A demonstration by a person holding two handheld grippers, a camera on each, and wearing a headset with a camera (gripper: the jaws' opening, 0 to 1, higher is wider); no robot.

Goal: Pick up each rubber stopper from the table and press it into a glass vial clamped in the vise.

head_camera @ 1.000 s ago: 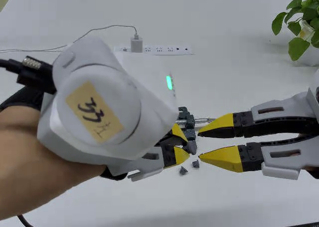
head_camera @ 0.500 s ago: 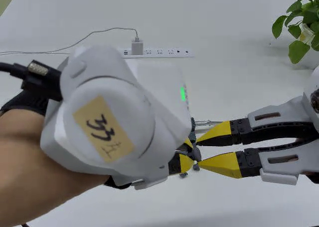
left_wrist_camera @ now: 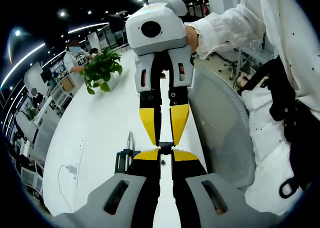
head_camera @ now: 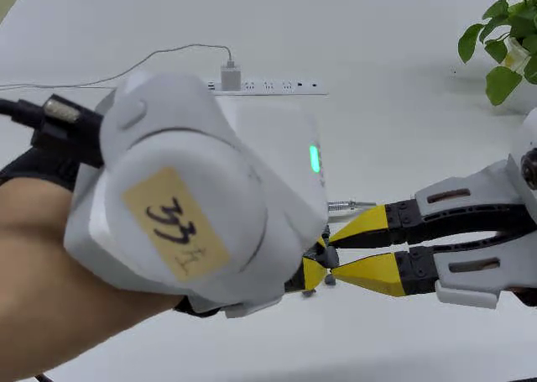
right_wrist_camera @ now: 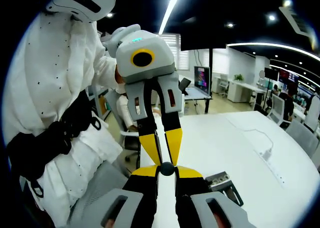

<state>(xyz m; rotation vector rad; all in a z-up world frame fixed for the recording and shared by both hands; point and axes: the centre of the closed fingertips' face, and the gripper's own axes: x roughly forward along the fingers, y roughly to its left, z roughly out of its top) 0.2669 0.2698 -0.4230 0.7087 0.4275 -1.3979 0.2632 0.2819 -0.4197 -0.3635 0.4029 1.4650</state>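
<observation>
Our right hand-held gripper (head_camera: pixel 333 254) seems to pinch 1 stopper (right_wrist_camera: pixel 166 169) mid-frame; the left hand-held gripper (left_wrist_camera: pixel 166 154), we cannot tell. Next, we must line it up over the vise (right_wrist_camera: pixel 223 182).

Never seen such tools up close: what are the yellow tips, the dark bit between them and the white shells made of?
Yellow tips: smooth, evenly coloured, slightly glossy, likely plastic. Dark stopper: dull, rounded, probably rubber. White shells: matt, moulded with slots, seemingly plastic; 3D-printed or cast, I cannot tell.
</observation>
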